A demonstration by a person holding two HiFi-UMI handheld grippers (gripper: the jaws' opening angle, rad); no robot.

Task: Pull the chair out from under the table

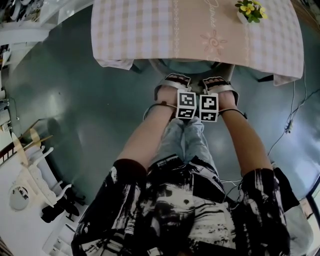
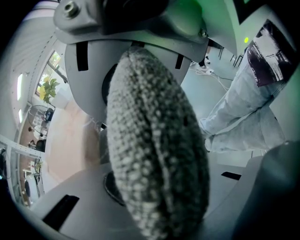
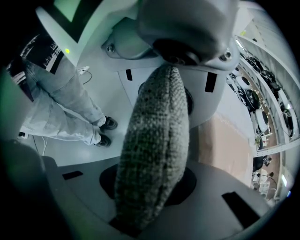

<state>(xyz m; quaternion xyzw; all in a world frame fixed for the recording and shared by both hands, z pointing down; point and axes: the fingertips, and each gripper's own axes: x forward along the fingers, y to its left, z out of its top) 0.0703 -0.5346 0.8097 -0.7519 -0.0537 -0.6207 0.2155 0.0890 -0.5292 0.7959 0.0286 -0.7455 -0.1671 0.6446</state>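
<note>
Head view: left gripper [image 1: 171, 81] and right gripper [image 1: 218, 84], jaws narrow, clamp the chair [image 1: 192, 66] back. At one o'clock, a pot [image 1: 243, 18] holds flowers [image 1: 251, 8].

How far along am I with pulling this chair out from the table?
Done: the left gripper and right gripper are both clamped on the fabric-covered top of the chair. In hand: that two-handed grip. Left: the whole pull, since the chair is tucked under the table.
</note>
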